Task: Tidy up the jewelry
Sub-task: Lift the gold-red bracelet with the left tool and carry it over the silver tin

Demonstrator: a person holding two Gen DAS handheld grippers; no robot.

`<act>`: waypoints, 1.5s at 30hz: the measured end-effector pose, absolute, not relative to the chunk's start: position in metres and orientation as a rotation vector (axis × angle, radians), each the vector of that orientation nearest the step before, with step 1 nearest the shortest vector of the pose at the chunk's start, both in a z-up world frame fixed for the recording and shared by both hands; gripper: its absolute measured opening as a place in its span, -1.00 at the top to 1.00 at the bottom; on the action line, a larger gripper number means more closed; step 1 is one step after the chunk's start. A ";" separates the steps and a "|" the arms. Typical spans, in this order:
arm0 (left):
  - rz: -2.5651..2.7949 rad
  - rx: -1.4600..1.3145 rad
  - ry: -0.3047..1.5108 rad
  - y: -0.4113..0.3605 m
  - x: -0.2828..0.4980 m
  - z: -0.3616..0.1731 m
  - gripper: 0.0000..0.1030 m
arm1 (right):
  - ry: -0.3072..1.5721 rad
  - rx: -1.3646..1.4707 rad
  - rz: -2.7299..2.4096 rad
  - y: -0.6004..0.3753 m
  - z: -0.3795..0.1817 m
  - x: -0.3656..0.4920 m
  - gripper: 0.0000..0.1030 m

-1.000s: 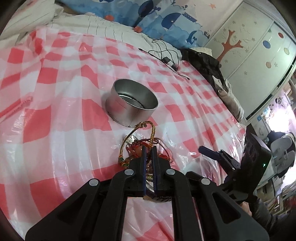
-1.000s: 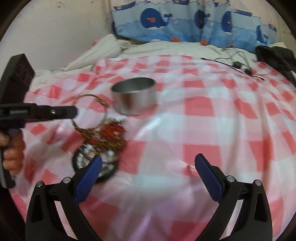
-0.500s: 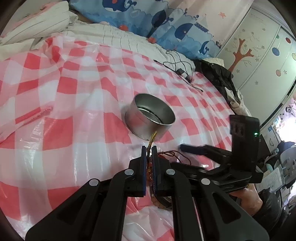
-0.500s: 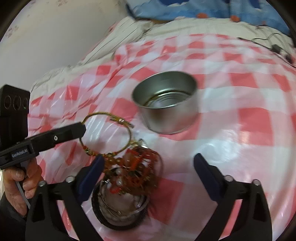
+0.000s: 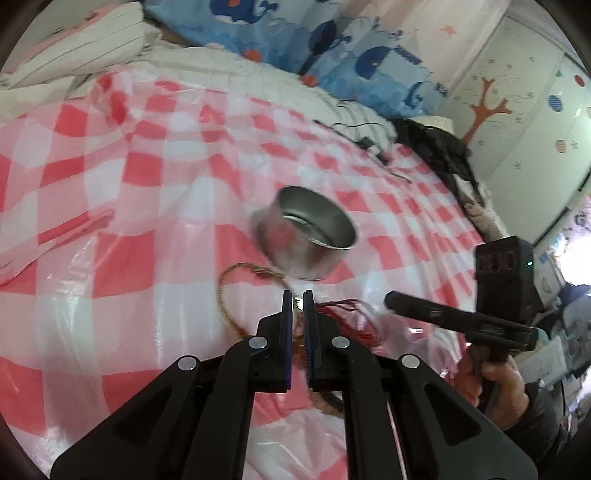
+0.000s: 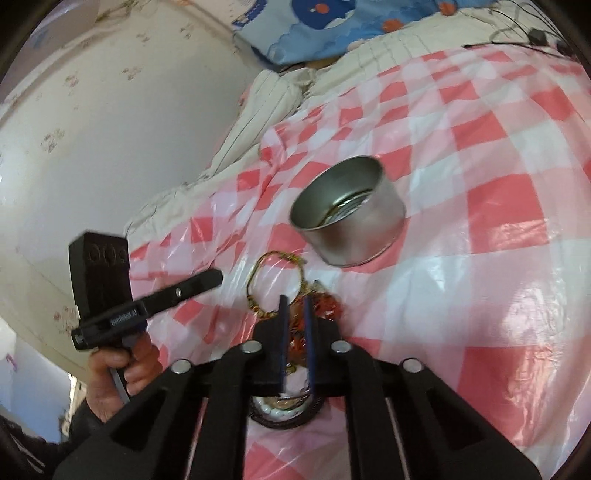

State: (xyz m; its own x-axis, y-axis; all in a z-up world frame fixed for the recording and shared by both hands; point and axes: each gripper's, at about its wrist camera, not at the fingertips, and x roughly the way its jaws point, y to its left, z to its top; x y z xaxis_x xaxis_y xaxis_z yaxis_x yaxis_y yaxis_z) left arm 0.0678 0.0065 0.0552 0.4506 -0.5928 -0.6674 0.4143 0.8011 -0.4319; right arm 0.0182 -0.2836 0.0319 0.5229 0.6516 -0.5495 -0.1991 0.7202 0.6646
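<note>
A round silver tin point(image 5: 308, 238) stands on the red-checked plastic sheet point(image 5: 110, 258); it also shows in the right wrist view point(image 6: 351, 218), with something metallic at its bottom. A tangle of jewelry lies in front of it: a gold bangle point(image 5: 236, 291) point(image 6: 275, 284), red bead strands point(image 5: 347, 321) point(image 6: 325, 306) and a dark beaded bracelet point(image 6: 284, 417). My left gripper point(image 5: 297, 295) is shut on the gold bangle and tangle. My right gripper point(image 6: 295, 299) is shut down on the red bead strands, right over the pile.
The sheet covers a bed. Striped bedding point(image 5: 92, 48) and a blue whale cushion point(image 5: 295, 33) lie at the far end. A black cable point(image 5: 369, 142) and dark clothes point(image 5: 443, 147) lie at the far right. A white wall point(image 6: 92, 110) stands beside the bed.
My right gripper has dropped onto the jewelry pile and closed from wide open. My left gripper stays shut on the bangle, which now hangs to its left.
</note>
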 end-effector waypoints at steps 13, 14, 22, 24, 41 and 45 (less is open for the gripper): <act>-0.462 0.131 0.969 -0.026 0.082 0.021 0.95 | 0.952 0.369 0.572 -0.243 0.018 0.036 0.90; -0.481 0.127 0.957 -0.026 0.080 0.025 0.95 | 0.939 0.391 0.579 -0.247 0.020 0.036 0.90; -0.638 -0.051 0.822 -0.014 0.063 0.068 0.95 | 0.776 0.601 0.676 -0.275 0.047 0.027 0.91; -0.655 -0.065 0.813 -0.015 0.062 0.074 0.95 | 0.755 0.608 0.677 -0.278 0.054 0.028 0.91; -0.677 -0.101 0.814 -0.064 0.129 0.088 0.95 | 0.695 0.530 0.620 -0.298 0.095 0.077 0.91; -0.648 -0.022 0.898 -0.088 0.156 0.067 0.89 | 0.714 0.509 0.614 -0.293 0.091 0.095 0.91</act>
State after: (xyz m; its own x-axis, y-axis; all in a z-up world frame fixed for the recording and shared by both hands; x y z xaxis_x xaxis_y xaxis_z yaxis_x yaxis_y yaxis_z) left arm 0.1561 -0.0878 0.0673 0.4474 -0.5321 -0.7188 0.5146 0.8105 -0.2797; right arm 0.0955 -0.2930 0.0906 0.5973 0.6684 -0.4432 -0.3382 0.7111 0.6165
